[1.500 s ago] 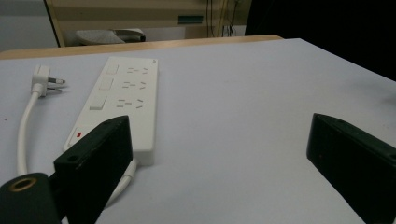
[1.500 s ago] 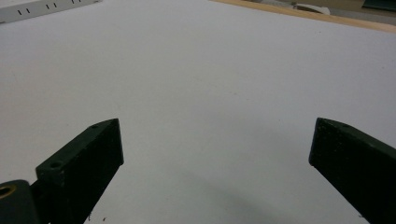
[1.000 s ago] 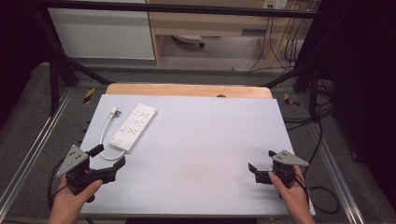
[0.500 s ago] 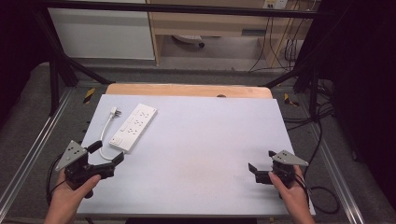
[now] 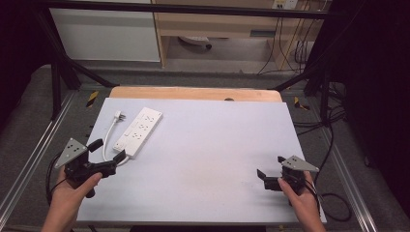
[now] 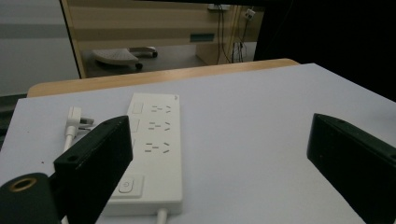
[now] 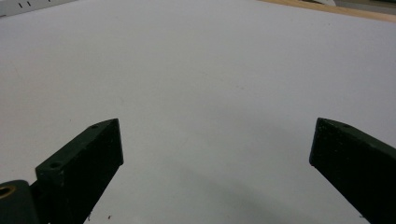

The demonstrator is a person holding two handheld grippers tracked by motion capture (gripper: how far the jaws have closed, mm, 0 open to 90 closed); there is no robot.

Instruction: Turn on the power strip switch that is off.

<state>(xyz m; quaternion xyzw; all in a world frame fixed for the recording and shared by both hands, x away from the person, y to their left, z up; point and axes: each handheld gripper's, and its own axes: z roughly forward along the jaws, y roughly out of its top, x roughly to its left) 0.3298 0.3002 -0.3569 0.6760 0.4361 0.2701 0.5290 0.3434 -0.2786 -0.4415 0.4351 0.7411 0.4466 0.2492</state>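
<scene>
A white power strip lies flat at the table's left, its short cord looping back to a white plug beside it. My left gripper is open just short of the strip's near end, where the cord leaves it. In the left gripper view the power strip and plug lie ahead of the left gripper, whose jaws stand wide apart with nothing between them. My right gripper hovers open near the front right corner; in the right gripper view the right gripper frames only bare white surface.
The white table sheet ends at a wooden strip along the far edge. Metal frame rails run down both sides, and cables lie on the floor at the right. Cabinets stand beyond the table.
My left gripper has edged forward toward the near end of the power strip. The right gripper has stayed where it was.
</scene>
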